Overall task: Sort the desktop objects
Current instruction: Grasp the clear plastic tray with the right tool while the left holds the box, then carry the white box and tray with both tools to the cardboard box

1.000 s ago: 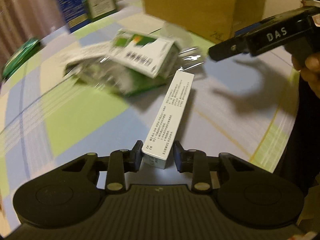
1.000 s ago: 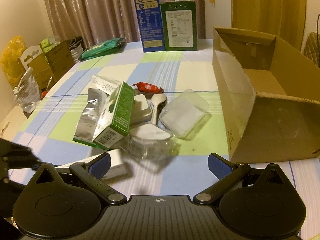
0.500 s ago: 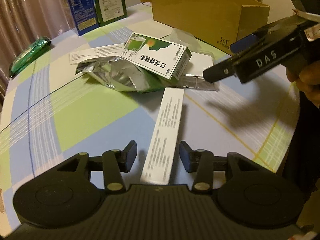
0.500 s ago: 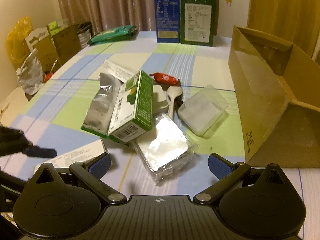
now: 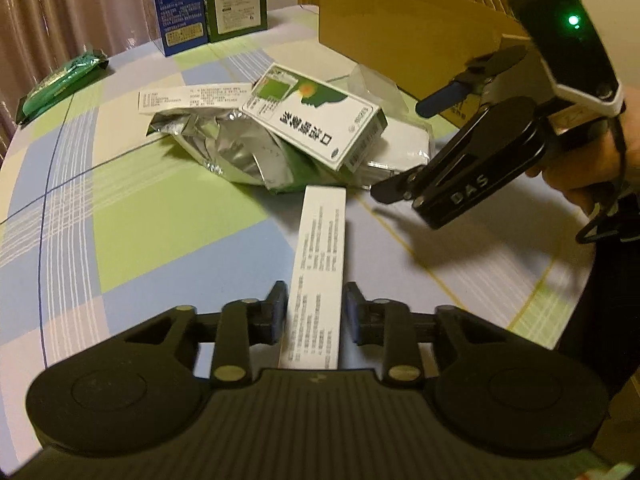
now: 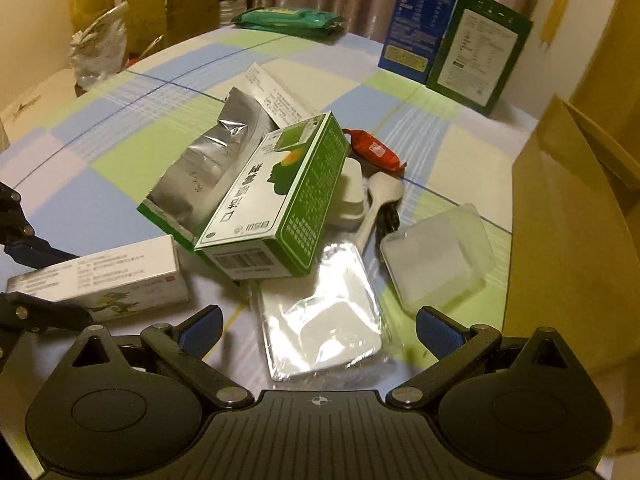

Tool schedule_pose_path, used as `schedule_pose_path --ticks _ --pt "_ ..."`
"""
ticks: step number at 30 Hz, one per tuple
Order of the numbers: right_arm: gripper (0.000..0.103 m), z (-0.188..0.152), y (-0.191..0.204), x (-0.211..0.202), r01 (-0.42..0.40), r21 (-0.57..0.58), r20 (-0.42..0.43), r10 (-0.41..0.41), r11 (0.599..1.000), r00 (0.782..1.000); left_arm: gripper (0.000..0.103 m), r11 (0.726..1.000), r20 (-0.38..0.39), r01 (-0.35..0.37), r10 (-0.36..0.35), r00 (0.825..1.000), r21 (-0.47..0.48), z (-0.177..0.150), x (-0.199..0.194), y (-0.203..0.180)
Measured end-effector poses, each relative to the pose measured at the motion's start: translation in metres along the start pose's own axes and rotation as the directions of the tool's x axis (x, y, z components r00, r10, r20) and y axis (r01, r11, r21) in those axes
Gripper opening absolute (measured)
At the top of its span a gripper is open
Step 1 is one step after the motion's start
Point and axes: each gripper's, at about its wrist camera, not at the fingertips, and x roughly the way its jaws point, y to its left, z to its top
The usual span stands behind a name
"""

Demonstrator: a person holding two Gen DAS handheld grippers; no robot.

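A long white box [image 5: 320,248] lies flat on the checked tablecloth, and my left gripper [image 5: 316,312] is shut on its near end, a pad against each long side. The same box [image 6: 104,276] shows at the left of the right wrist view, between the left fingers [image 6: 44,314]. My right gripper [image 6: 318,330] stands wide open low over a foil packet in clear wrap [image 6: 320,312], with nothing pressed between its pads. In the left wrist view the right gripper [image 5: 400,150] hangs beside a green-and-white box [image 5: 312,120] that leans on a silver foil bag [image 5: 232,148].
An open cardboard box [image 6: 572,220] fills the right side. A clear plastic tub [image 6: 440,256], a white utensil [image 6: 380,200] and a red sweet [image 6: 376,148] lie by the pile. Two tall cartons [image 6: 416,20] and a green pack [image 6: 288,20] stand at the back.
The left jaws opened, dropped the white box flat, then closed on it again. The right gripper sank toward the pile and rolled, so the foil packet now sits between its fingers.
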Motion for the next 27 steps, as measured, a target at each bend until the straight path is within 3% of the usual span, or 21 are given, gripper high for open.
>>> schedule_pose_path --ticks 2,3,9,14,17,21,25,26,27 --pt "0.083 0.001 -0.003 0.003 -0.007 0.012 -0.012 0.007 1.000 1.000 0.041 1.000 0.006 -0.004 0.004 1.000 -0.007 0.002 0.002 -0.002" --pt "0.069 0.001 -0.005 0.004 -0.015 0.028 -0.029 0.016 1.000 0.999 0.041 1.000 0.008 -0.006 0.007 1.000 -0.011 0.003 0.003 -0.003" --pt "0.061 -0.010 -0.014 -0.014 -0.017 0.150 -0.056 0.025 0.989 0.998 0.041 0.999 0.010 -0.011 0.012 1.000 -0.036 0.008 0.007 -0.003" --pt "0.061 -0.033 -0.012 -0.041 -0.065 0.290 -0.057 0.085 0.955 0.995 0.037 0.999 0.002 -0.009 0.009 1.000 -0.044 0.006 0.004 -0.011" --pt "0.062 -0.040 -0.003 -0.048 -0.042 0.276 -0.032 0.053 0.960 0.998 0.037 0.999 -0.002 -0.019 0.019 1.000 -0.034 0.003 0.006 -0.016" --pt "0.084 -0.041 0.005 -0.045 0.022 0.213 -0.015 -0.019 0.977 1.000 0.037 0.999 0.008 -0.047 0.047 0.999 -0.005 0.004 0.008 -0.021" --pt "0.085 -0.043 0.006 -0.038 0.028 0.193 -0.020 -0.024 0.981 0.999 0.037 0.998 0.008 -0.061 0.061 0.998 -0.002 0.006 0.011 -0.020" --pt "0.085 -0.043 0.007 -0.037 0.033 0.189 -0.023 -0.029 0.981 0.999 0.036 0.998 0.005 -0.062 0.062 0.998 -0.004 0.006 0.012 -0.019" --pt "0.085 -0.043 0.006 -0.035 0.033 0.188 -0.022 -0.029 0.982 0.999 0.027 0.998 0.002 -0.064 0.064 0.998 -0.006 0.006 0.012 -0.019"
